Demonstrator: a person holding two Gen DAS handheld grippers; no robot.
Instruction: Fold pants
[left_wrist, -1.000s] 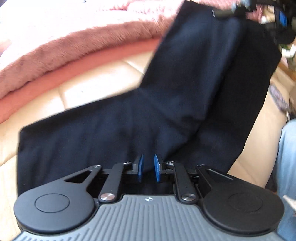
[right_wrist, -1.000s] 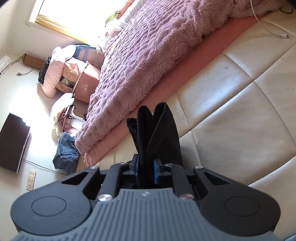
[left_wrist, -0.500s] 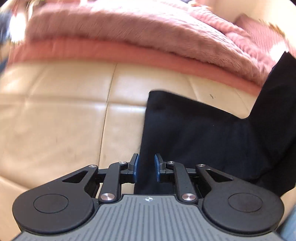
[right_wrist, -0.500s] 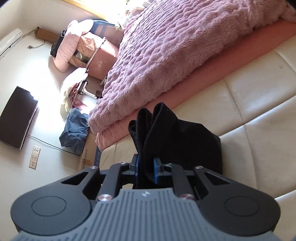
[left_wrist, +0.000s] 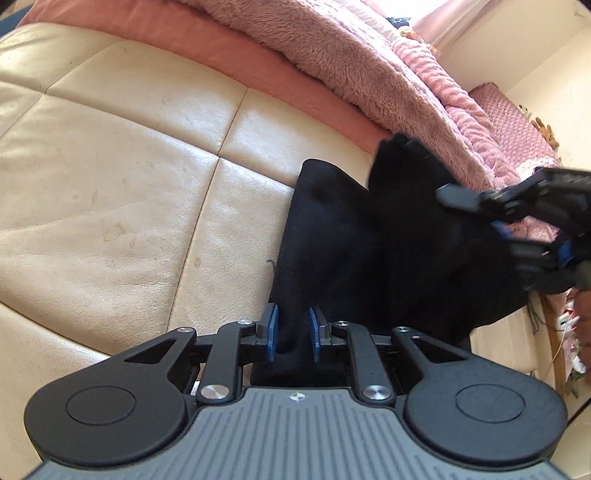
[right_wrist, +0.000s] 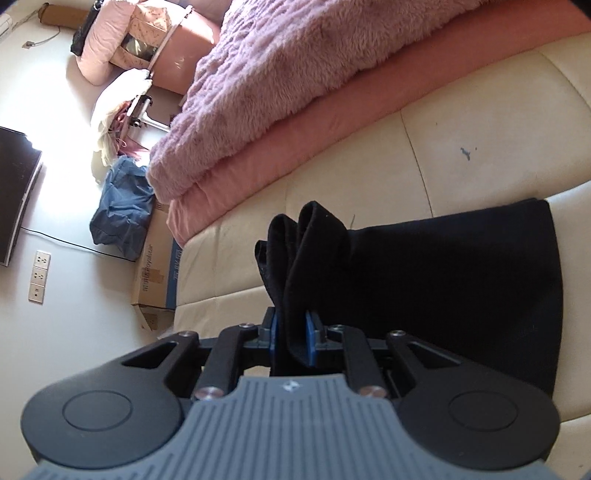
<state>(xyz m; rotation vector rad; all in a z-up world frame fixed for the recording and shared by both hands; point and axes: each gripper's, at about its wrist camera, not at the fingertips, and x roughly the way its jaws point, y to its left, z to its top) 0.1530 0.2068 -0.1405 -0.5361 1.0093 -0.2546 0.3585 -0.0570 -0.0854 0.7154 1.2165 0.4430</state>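
Observation:
The black pants (left_wrist: 351, 240) lie partly on the cream leather cushion (left_wrist: 129, 166), one end raised. My left gripper (left_wrist: 292, 334) is shut on the pants' near edge, and dark cloth fills the gap between its blue pads. In the right wrist view my right gripper (right_wrist: 291, 334) is shut on a bunched fold of the pants (right_wrist: 461, 277). That fold sticks up past the fingertips, and the rest spreads flat to the right. The right gripper (left_wrist: 495, 221) also shows at the right of the left wrist view, holding the raised end above the flat layer.
A fluffy pink blanket (left_wrist: 351, 66) on a salmon sheet borders the cushion's far side (right_wrist: 295, 74). Beyond the cushion's end on the floor are a cardboard box (right_wrist: 155, 277), a blue garment (right_wrist: 118, 210) and a dark screen (right_wrist: 14, 195).
My right gripper has carried its bunched end across and down, so more of the pants lies flat beside it. The left gripper has rolled and shifted along the pants' edge.

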